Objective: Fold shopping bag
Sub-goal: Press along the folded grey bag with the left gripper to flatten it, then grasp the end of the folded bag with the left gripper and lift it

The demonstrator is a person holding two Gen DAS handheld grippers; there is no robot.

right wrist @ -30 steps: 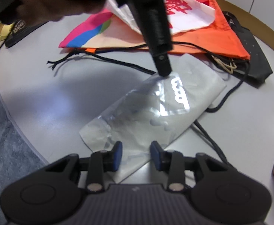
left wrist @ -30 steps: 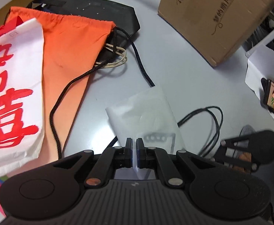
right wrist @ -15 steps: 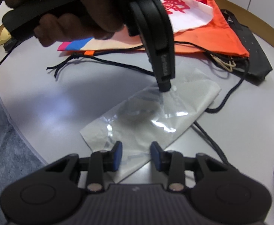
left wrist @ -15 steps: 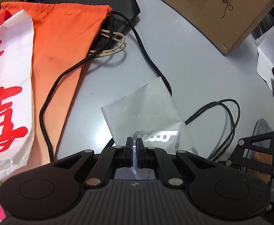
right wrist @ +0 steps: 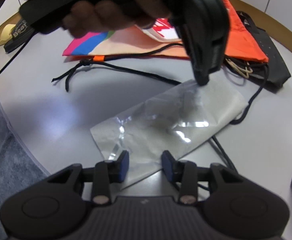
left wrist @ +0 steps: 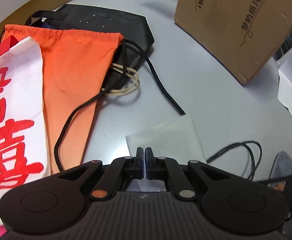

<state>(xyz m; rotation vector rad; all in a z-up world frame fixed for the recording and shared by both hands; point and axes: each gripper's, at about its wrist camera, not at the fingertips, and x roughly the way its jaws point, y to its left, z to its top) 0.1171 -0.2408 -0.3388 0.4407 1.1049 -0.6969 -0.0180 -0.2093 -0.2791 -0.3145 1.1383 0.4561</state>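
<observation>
The bag (right wrist: 166, 124) is thin, slick plastic lying flat on the worktop (right wrist: 45, 100), floppy and light. Left tool (left wrist: 145, 160) is pinched shut on its far edge; right tool (right wrist: 145, 165) hangs open over the near end. I'd grab edges, not middles.

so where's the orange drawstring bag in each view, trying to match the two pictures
Left wrist view: the orange drawstring bag lies upper left, partly under a white bag with red characters.
Right wrist view: the same bag shows at upper right, mostly hidden behind the left gripper.
Shared landmark: the beige looped cords beside the bag's mouth, on the black bag.
</observation>
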